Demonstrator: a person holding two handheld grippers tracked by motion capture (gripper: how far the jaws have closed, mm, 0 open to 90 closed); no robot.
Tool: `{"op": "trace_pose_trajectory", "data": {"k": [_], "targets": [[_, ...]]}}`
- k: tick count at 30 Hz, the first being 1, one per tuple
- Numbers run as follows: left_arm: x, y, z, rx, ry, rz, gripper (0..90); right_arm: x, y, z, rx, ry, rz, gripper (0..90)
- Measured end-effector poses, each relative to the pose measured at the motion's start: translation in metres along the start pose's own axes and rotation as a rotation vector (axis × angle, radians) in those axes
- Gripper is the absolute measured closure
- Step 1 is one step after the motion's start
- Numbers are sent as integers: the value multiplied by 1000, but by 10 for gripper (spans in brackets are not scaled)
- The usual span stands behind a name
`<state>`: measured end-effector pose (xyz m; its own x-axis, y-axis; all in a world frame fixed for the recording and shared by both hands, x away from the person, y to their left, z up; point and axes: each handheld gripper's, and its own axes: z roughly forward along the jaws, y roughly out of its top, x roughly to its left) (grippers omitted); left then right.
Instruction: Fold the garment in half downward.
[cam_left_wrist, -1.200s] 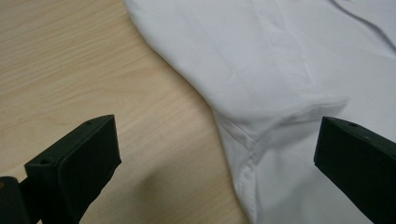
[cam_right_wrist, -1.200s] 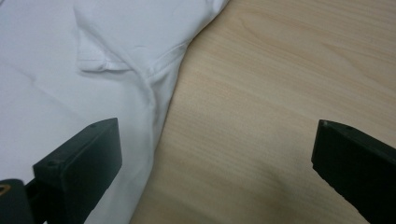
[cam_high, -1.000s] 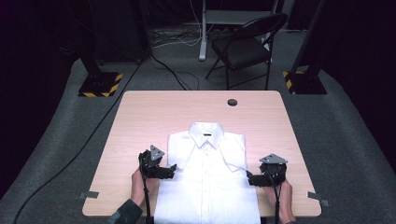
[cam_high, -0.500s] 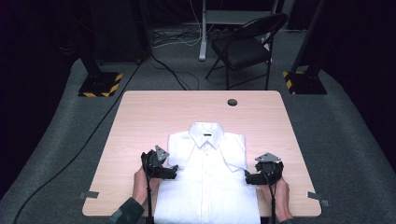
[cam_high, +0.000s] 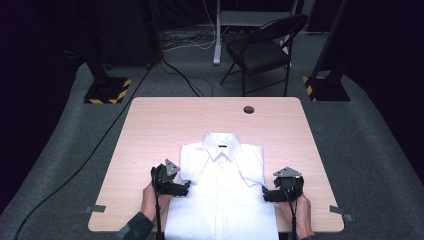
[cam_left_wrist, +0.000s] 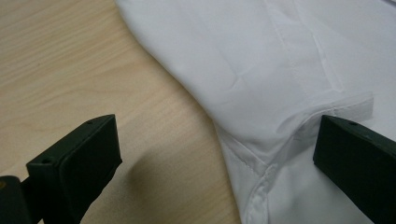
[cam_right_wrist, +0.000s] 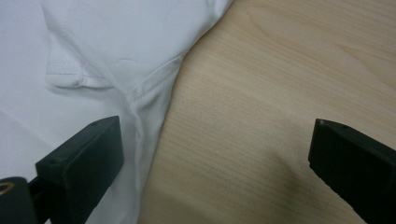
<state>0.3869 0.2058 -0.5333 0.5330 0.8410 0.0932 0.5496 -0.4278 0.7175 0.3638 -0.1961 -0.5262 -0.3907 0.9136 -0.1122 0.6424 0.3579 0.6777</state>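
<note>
The white shirt (cam_high: 223, 190) lies face up on the bench (cam_high: 165, 125), collar toward the far edge and hem toward the person, so its long axis runs straight away from them; the left gripper (cam_high: 176, 188) sits at the shirt's left side edge and the right gripper (cam_high: 276, 194) at its right, each about level with the folded sleeve; both sets of fingers are spread wide, holding nothing, each straddling the side seam (cam_left_wrist: 243, 154) with one finger over cloth and the other over bare wood; neither hand looks nearer than the other, so the next move is likely a matched inward pinch.

Left tool (cam_high: 186, 187) and right tool (cam_high: 266, 194) both gape wide, held low
</note>
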Motion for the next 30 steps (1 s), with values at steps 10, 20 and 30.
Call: {"op": "trace_pose_trajectory", "data": {"k": [10,20,30], "targets": [[-2,-4,-6,14,-26,4,1,4,-6,-6,8,10,-14,23],[-3,-7,-9,22,-34,9,1,5,-7,-9,19,23,-17,23],[-3,-11,-12,24,-46,-1,1,7,-11,-12,22,40,-16,22]]}}
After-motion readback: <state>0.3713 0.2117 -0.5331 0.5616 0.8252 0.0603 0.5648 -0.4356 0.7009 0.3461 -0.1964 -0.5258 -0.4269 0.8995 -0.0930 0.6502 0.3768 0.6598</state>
